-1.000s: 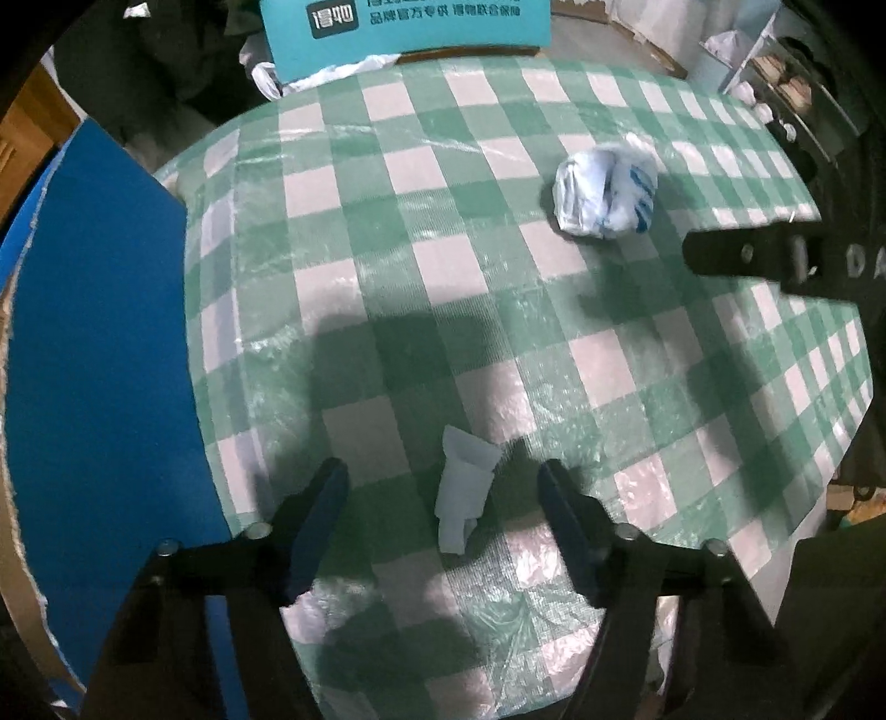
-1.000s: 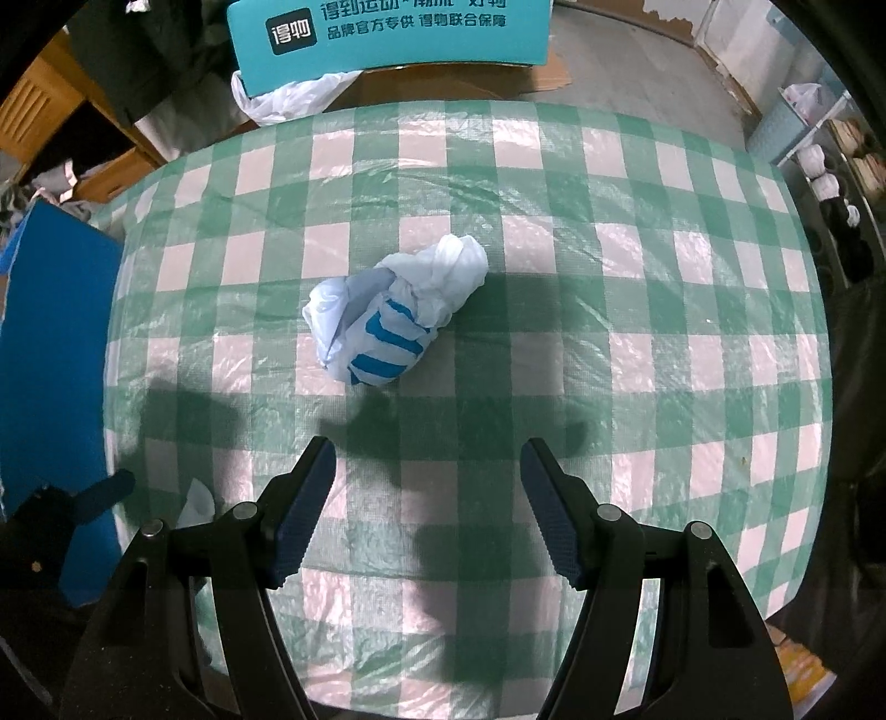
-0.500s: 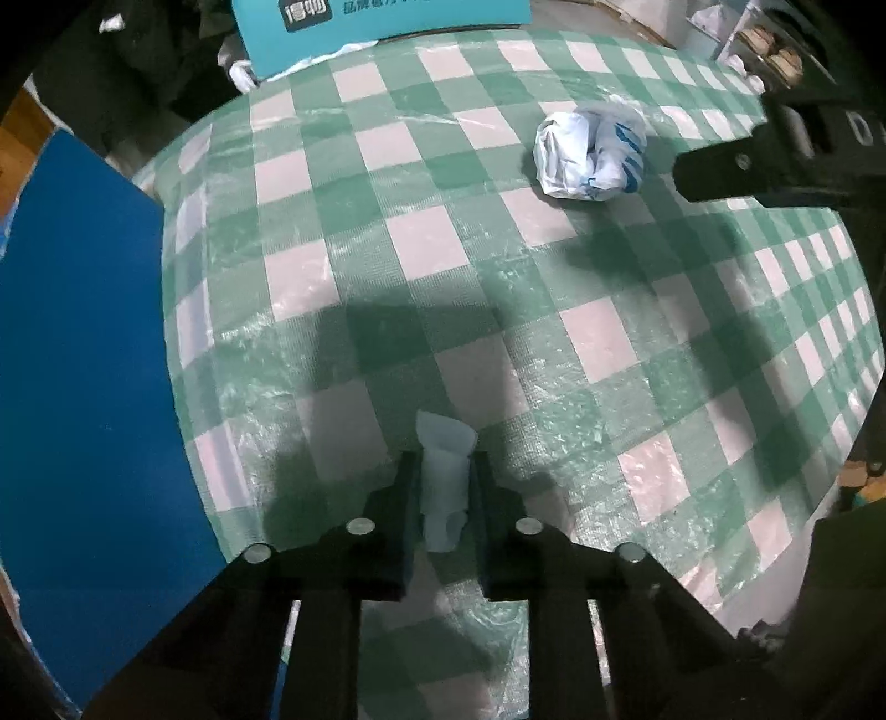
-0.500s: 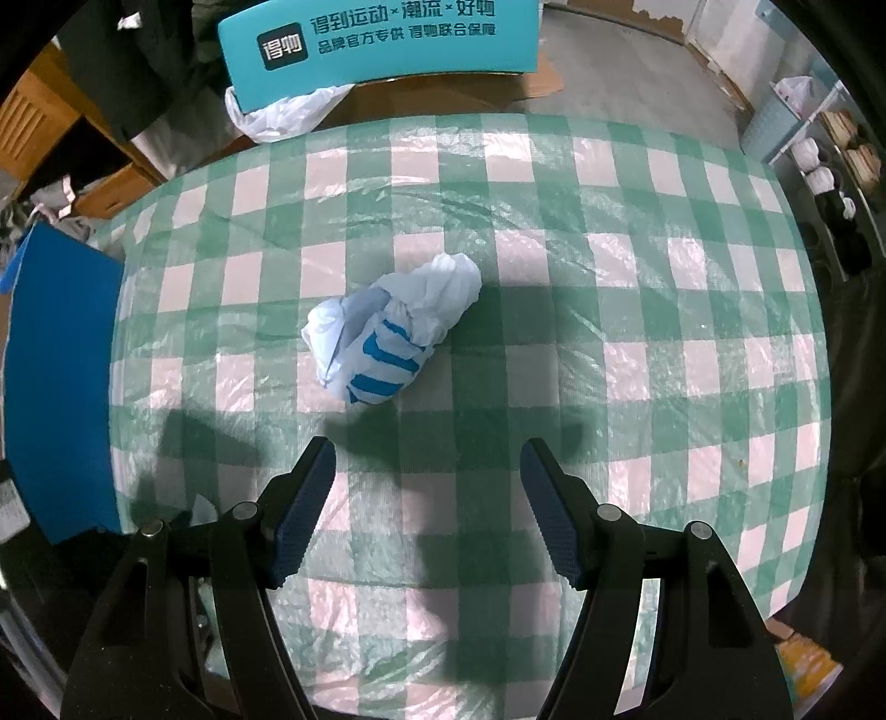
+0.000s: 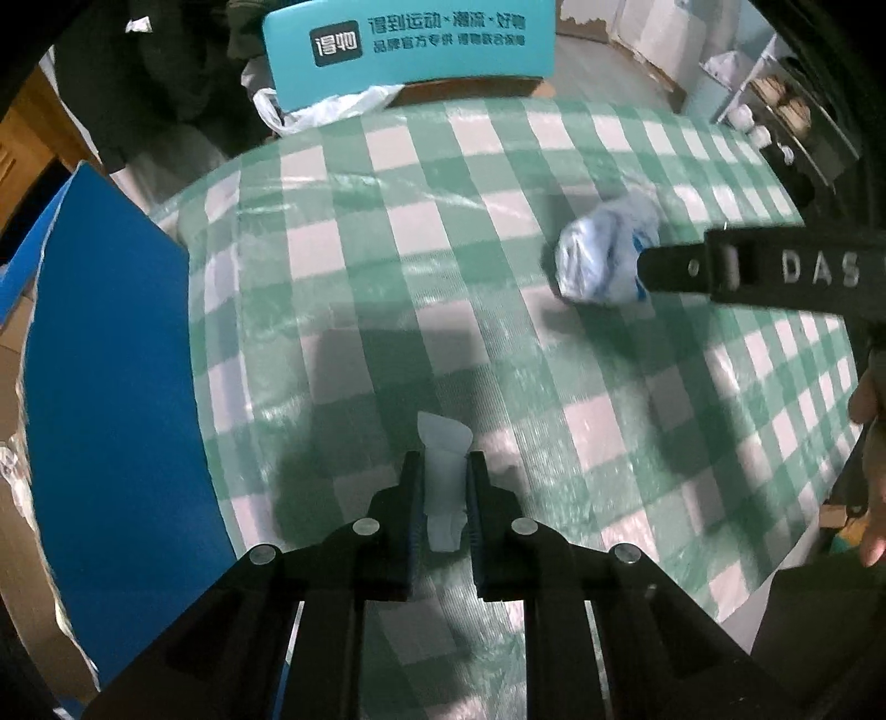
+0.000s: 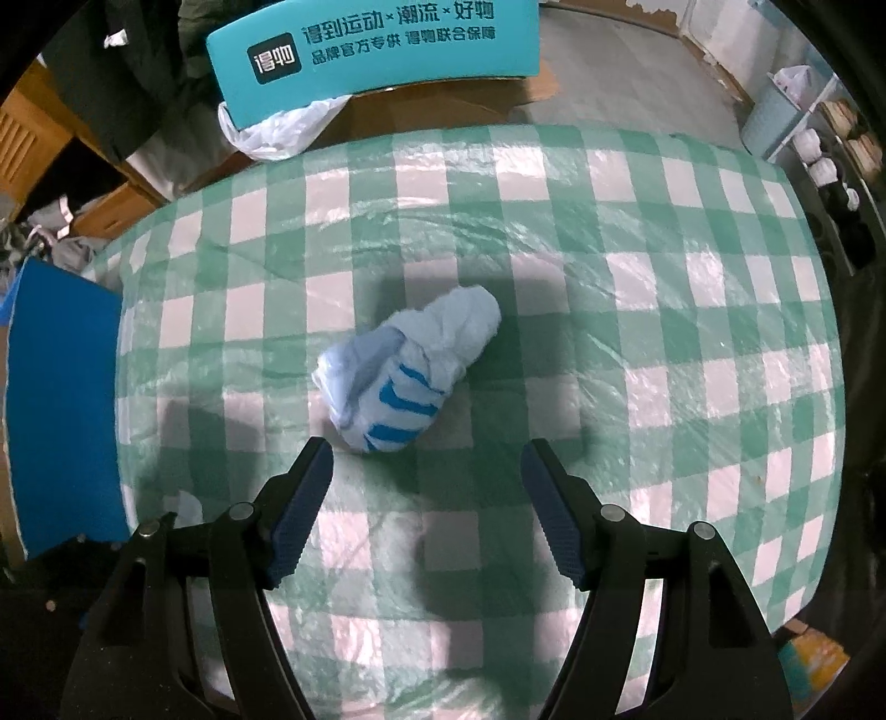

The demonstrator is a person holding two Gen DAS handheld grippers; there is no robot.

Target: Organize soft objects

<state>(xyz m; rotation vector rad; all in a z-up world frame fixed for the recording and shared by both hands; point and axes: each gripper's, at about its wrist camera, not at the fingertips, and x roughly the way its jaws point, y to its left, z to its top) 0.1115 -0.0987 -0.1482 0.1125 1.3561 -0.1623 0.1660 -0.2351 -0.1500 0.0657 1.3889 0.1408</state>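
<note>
My left gripper [image 5: 443,471] is shut on a small white crumpled scrap [image 5: 443,476] and holds it just above the green checked tablecloth [image 5: 421,277]. A white and blue bundled plastic bag [image 6: 407,371] lies on the tablecloth [image 6: 637,343] just ahead of my right gripper [image 6: 426,459], which is open and empty with the bag beyond its fingertips. The bag also shows in the left wrist view [image 5: 601,260], partly hidden by the right gripper's finger [image 5: 764,271].
A blue board [image 5: 111,376] stands along the table's left edge, also in the right wrist view [image 6: 61,410]. A teal box with white print [image 6: 376,50] and a white plastic bag [image 6: 277,133] sit beyond the far edge. A shelf [image 5: 775,116] is at the far right.
My left gripper has closed on the white scrap and lifted it slightly. My right gripper has moved forward, closer to the blue and white bag.
</note>
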